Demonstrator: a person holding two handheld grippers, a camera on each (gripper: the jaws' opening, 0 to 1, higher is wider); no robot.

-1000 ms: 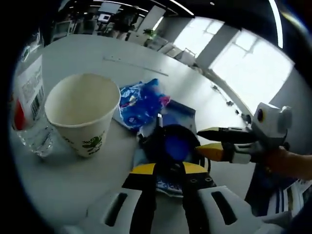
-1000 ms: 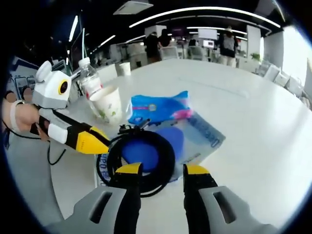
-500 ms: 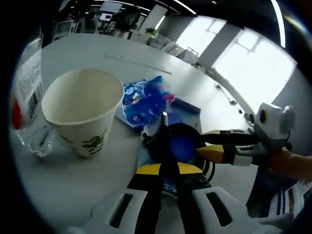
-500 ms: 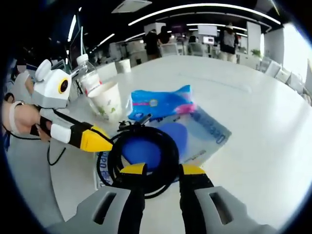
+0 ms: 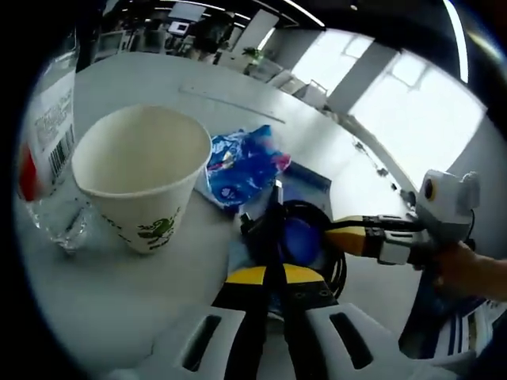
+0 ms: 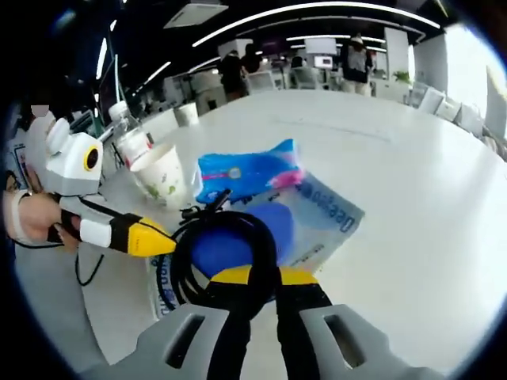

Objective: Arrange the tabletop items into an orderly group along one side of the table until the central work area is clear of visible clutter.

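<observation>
Black cable coil [image 6: 226,257] pinched in both grippers' jaws, seemingly opposite edges, paper cup [image 5: 142,184] nearby

Both views low, close, facing black cable coil [image 5: 305,237] [image 6: 224,252] from opposite sides

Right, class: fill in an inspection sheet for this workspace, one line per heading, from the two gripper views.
Surface: white table, mostly bare.
Job's things: paper cup, water bottle, blue packet, blue printed sheet.
Clutter: nothing else seen.
Grippers: left gripper and right gripper both shut on the black cable coil.
Cables: the coil lies on the sheet.
Surroundings: open office, people standing far off.
</observation>
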